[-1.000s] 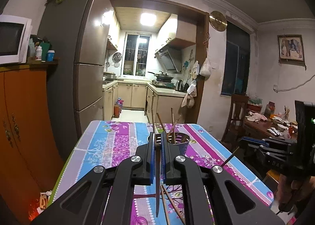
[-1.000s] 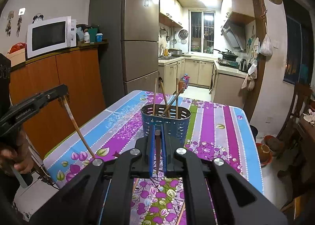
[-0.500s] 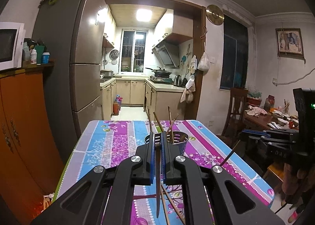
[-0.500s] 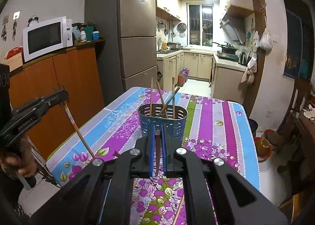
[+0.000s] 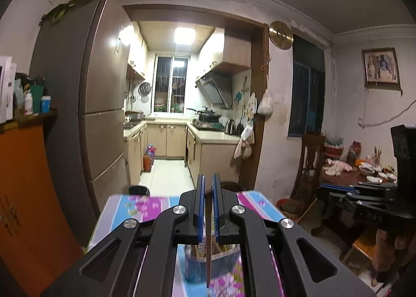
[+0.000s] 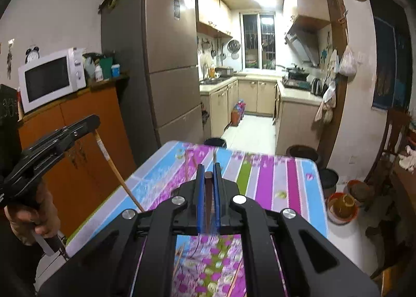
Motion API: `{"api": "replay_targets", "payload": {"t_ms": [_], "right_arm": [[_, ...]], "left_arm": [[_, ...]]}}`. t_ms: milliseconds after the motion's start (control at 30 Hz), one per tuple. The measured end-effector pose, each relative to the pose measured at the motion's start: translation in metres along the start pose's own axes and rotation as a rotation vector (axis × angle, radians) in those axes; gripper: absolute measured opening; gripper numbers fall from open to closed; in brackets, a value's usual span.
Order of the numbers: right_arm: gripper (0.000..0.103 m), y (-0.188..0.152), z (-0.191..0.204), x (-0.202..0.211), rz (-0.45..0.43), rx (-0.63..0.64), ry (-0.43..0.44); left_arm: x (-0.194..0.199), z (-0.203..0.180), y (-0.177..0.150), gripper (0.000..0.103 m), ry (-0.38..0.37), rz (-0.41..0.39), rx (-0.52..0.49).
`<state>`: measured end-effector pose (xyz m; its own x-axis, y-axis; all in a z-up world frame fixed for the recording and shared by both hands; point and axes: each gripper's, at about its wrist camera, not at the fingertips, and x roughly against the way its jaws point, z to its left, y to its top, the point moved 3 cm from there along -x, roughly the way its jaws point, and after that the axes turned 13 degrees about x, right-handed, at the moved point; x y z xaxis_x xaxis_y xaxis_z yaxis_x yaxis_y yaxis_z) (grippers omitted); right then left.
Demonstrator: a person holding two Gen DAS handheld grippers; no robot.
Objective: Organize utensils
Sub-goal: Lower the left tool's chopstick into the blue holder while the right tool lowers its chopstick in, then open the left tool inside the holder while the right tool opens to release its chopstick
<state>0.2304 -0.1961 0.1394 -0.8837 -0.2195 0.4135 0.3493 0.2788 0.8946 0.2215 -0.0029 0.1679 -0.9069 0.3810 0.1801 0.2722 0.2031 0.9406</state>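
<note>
Pinched between the blue pads of the left tool is a single chopstick, which hangs down through the frame of the tool with its tip over a blue utensil holder. The holder is seen blurred below the tool, standing on the surface, which is covered by a striped floral tablecloth; several sticks are seen inside it. In the right wrist view the same chopstick is seen slanting down from the left tool, which is gripped by a hand at the left edge.

The right tool is likewise pressed shut on a dark brown chopstick, whose blunt end shows between the pads while its shaft runs down behind the frame. Loose chopsticks are seen lying on the tablecloth under the right tool. Both tools are held above the surface.

Beyond the surface a refrigerator, a white microwave on an orange cabinet and a lit kitchen are seen.
</note>
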Motion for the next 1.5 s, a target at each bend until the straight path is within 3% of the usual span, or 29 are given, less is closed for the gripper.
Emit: {"api": "replay_targets", "payload": {"t_ms": [133,333,700,1133,1500], "right_arm": [[0.005,0.025,-0.010,-0.009,-0.012,0.016,-0.035],[0.005,0.042,-0.022,-0.041,0.006,0.006,-0.052],[0.005,0.027,-0.018,-0.097,0.119,0.015,-0.049],[0.005,0.009,-0.015,-0.133,0.230,-0.027,0.008],[0.005,0.005,-0.018,-0.158,0.267,-0.049,0.008]], "left_arm": [[-0.026,-0.007,0.025,0.007,0.007,-0.021,-0.002],[-0.066,-0.010,0.028,0.007,0.020,0.012,-0.018],[-0.120,0.003,-0.006,0.007,0.028,0.134,-0.040],[-0.159,0.019,-0.045,0.007,0.060,0.274,-0.049],[-0.183,0.036,-0.062,0.007,0.167,0.318,-0.038]]}}
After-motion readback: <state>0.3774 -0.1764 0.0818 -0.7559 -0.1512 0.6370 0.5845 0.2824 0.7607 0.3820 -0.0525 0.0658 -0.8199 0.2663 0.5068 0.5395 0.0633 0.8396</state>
